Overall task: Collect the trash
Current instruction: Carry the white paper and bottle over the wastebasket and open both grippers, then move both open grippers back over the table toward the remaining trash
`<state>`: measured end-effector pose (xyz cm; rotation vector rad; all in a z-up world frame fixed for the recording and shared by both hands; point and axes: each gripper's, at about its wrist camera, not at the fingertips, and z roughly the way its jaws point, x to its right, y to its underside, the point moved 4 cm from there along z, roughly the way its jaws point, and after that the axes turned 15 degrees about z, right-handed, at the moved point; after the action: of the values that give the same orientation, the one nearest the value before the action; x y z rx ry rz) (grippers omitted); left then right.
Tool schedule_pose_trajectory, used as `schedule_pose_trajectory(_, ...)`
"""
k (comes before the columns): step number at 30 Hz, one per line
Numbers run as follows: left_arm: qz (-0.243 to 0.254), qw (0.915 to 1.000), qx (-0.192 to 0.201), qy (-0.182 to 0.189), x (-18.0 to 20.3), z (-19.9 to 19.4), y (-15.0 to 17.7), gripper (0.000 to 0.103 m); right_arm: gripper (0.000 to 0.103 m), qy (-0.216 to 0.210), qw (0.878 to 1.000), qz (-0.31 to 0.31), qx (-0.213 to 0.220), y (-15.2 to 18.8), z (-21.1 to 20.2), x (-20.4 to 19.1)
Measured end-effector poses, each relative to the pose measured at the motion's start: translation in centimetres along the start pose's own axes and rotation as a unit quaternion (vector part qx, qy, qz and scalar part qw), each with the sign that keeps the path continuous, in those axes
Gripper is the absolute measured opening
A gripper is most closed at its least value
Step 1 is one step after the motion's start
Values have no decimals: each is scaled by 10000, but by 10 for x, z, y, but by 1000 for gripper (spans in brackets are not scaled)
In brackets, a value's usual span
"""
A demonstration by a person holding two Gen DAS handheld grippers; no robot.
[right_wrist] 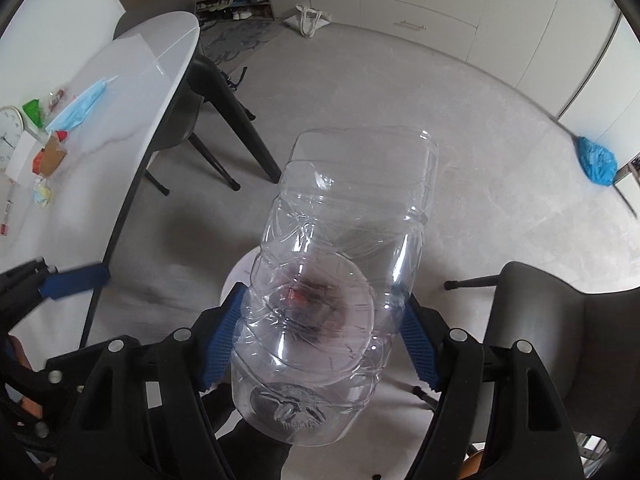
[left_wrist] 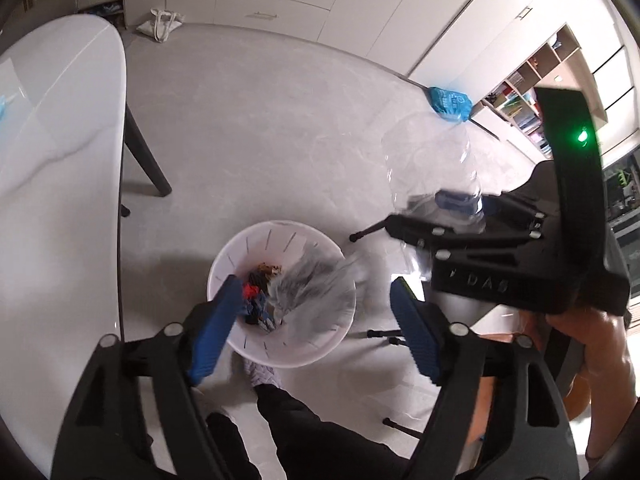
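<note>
Pale grey floor (left_wrist: 248, 128) runs out to white cupboards, with a white table (left_wrist: 60, 168) along one side. Directly below the left gripper (left_wrist: 316, 328) stands a white bin (left_wrist: 304, 354) holding scraps of trash (left_wrist: 260, 296); this gripper's blue pads (left_wrist: 212, 332) are spread wide with nothing between them. The right gripper (right_wrist: 320, 340) points steeply down, just beside the left, and its pads press on both sides of a big clear plastic bottle (right_wrist: 352, 220), base toward the camera, neck away. The bottle hangs over the bin's edge. More litter lies on the table, including a blue face mask (right_wrist: 80, 106).
</note>
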<state>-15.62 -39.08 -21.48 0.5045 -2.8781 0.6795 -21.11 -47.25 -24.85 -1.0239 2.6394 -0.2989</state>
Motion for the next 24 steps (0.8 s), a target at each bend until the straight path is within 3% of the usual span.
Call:
schedule_pose_trajectory(1,45,10000,-16,-42,1,0,-4,82,73,-54,10000,10,-37,0,3,3)
schedule_pose_trajectory(7,42,9991,-28,-431,5,-15,-1,92,73,-307,9992,-117,-219,5,16,3)
schedule_pose_trajectory(12,-101,9975,6,-692,-7,-37,8,92,76,-427,9975,-308,-469,13,31,-10)
schedule_pose_trajectory(14,-228,9965,28,-805,-15,-45,13,92,92,-415,9965,-388,-609,18,36,-15)
schedule_pose_trajectory(17,-418,9945,58,-954,-28,-55,22,92,98,-212,9967,-526,-579,21,40,-24)
schedule_pose_trajectory(24,-725,9909,245,-1105,-47,-77,33,92,100,-234,9967,-634,-440,21,32,-44)
